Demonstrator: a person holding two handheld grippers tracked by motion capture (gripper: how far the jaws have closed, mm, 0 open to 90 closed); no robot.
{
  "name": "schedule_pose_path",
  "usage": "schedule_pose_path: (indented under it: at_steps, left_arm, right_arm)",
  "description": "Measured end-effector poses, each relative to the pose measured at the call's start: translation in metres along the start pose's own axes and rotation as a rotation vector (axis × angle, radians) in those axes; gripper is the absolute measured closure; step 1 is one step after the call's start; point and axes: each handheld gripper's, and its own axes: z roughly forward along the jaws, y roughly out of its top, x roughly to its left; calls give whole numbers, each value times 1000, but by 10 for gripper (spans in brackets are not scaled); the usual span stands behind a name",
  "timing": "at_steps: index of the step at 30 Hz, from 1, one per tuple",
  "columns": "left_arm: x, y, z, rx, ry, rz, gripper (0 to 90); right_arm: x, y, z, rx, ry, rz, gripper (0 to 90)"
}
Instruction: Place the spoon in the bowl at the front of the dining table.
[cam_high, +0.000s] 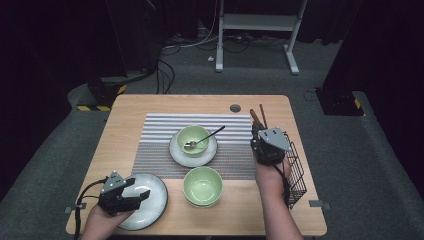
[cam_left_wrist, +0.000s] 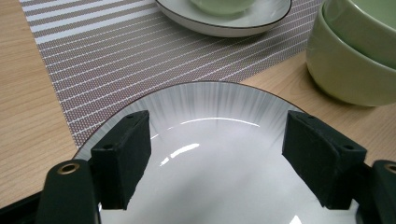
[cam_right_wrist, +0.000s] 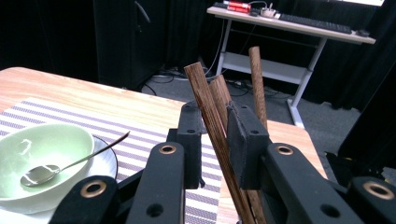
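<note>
High view: a wooden table (cam_high: 150, 107) carries a striped placemat (cam_high: 160, 130); on it sits a white saucer-plate (cam_high: 176, 150) holding a green bowl (cam_high: 192, 136) with a metal spoon (cam_high: 207, 137) resting inside. Two stacked green bowls (cam_high: 202, 186) stand at the mat's near edge. The left gripper (cam_high: 135, 196) rests over a white plate (cam_high: 155, 200) at the near left corner. The right gripper (cam_high: 261, 134) stands just beside a black wire basket (cam_high: 296, 170) at the right edge, with brown wooden chopsticks (cam_high: 257, 116) rising past it. Left gripper view: the jaws stand spread wide over the plate's glossy centre, pinching nothing; the pads (cam_left_wrist: 122, 156) sit clear of the rim. Right gripper view: the jaws are pinching the chopsticks (cam_right_wrist: 210, 109) between the pads (cam_right_wrist: 245, 140), one stick crossing another at a slant, and a third (cam_right_wrist: 256, 79) stands just behind, its contact with the pads not determinable. Assessment: the chopsticks are light, stiff and slender, with grained wood offering fair friction, but loose sticks may scissor or slip endwise. The grip is best taken across the mid-shaft with the sticks parallel. The glazed plate is smooth and breakable and should be taken at its rim.
</note>
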Motion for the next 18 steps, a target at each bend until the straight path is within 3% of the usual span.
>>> schedule_pose_path:
  at_steps: [18]
  left_arm:
    - [2, -1, -1, -1, 4, -8, 240]
  right_arm:
    - [-8, 7, -11, -75, -15, 13, 780]
